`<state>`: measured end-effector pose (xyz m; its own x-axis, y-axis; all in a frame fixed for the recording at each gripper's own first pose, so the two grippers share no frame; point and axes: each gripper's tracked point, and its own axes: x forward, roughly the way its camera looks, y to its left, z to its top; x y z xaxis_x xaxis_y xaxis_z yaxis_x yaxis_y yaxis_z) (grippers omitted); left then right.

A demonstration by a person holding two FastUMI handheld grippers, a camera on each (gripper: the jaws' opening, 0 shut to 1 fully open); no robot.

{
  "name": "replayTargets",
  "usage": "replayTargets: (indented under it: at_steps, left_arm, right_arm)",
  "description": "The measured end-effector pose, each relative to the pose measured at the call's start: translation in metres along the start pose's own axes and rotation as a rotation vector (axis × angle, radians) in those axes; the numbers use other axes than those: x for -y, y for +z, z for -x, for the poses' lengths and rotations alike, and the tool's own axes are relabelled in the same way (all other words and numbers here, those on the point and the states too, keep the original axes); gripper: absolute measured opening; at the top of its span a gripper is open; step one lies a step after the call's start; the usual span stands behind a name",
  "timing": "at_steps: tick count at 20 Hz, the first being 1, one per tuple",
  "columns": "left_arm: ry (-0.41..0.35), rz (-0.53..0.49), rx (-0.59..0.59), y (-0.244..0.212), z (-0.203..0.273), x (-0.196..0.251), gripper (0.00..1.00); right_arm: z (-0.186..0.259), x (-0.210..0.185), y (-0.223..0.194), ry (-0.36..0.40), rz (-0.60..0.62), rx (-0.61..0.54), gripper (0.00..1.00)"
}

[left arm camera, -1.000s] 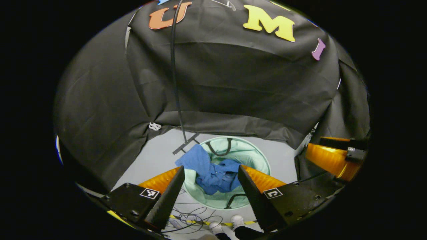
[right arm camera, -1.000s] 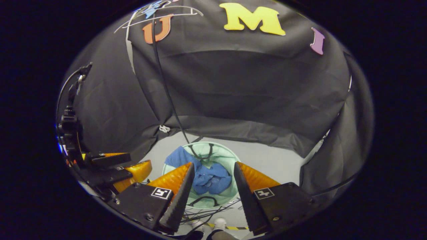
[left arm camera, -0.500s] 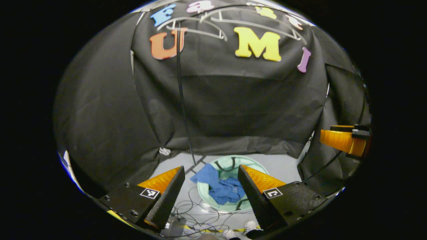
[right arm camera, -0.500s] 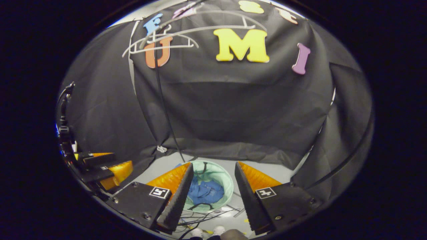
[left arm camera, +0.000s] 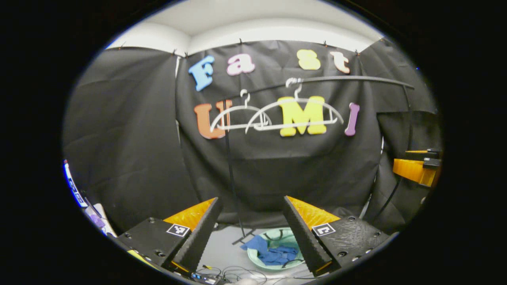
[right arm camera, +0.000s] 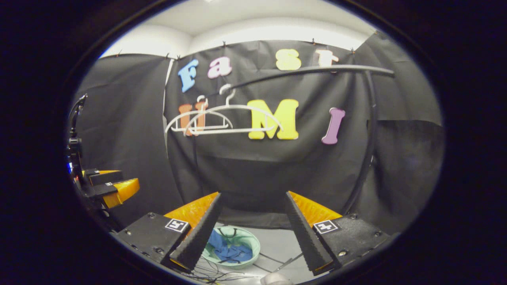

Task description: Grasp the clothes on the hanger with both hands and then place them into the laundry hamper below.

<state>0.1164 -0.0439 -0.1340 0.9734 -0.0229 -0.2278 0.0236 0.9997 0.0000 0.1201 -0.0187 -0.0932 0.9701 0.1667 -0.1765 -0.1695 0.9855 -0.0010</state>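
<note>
Both hand-held grippers (left arm camera: 250, 206) (right arm camera: 253, 200) spread empty, now raised from hamper (left arm camera: 259, 262) toward bare hangers (left arm camera: 293, 114), blue clothes (left arm camera: 273, 253) left inside.

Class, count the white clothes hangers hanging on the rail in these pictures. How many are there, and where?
2. A smaller hanger hangs toward the rail's left end; a larger hanger hangs beside it, to its right, overlapping it slightly. Both are bare.
</note>
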Motion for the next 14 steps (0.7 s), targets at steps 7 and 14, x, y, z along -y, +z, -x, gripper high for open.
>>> replayTargets:
  at_steps: [7,14]
  left_arm:
    - [0.126,0.013,0.067,0.054,0.115,0.017,0.96]
    - [0.131,0.000,0.064,0.064,0.167,0.007,0.98]
  right_arm:
    - [0.093,0.042,0.053,0.084,-0.036,0.131,1.00]
    - [0.138,0.044,0.056,0.014,-0.074,0.162,1.00]
